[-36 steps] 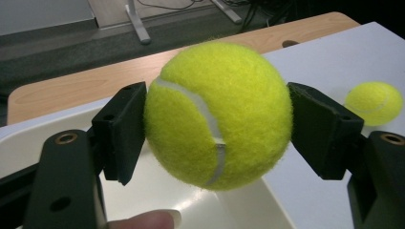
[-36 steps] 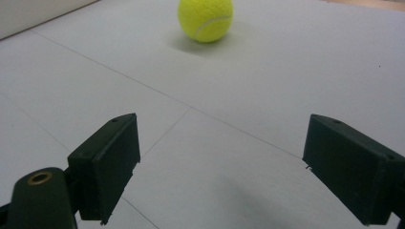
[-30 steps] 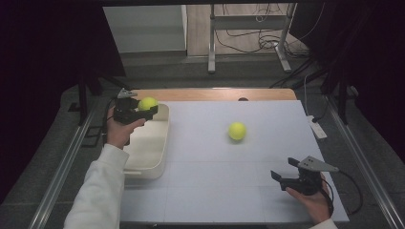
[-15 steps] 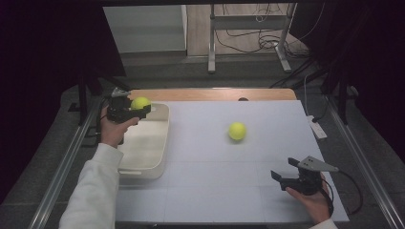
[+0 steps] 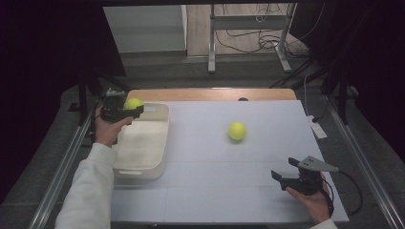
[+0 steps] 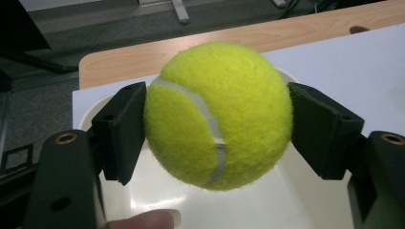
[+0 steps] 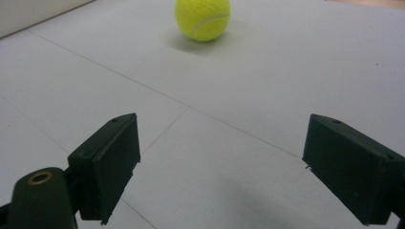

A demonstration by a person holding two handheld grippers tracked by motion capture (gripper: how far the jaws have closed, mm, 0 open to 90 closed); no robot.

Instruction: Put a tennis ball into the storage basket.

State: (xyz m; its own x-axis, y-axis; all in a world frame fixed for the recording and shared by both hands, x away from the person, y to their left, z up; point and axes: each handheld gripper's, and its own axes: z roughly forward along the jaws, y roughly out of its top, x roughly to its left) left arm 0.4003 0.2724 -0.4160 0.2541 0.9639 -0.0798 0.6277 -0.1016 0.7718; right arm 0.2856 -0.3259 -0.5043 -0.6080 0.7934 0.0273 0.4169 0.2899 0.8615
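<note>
Ball (image 6: 217,114) sits clamped between the two pads of the left hand-held gripper (image 5: 125,109), held over the far end of the white tub (image 5: 143,143). The pads catch it only at its sides, and its fuzzy round surface gives little purchase, so a tilt or a loose squeeze could let it roll out early. It hangs close to the tub's far rim, so dropped from there it may strike the edge or bounce out onto the tabletop (image 5: 215,191). A second ball (image 5: 237,130) lies loose to the right of the tub and could roll if nudged. The right hand-held gripper (image 7: 217,167), farther right and nearer the person, gapes wide with nothing in it.
</note>
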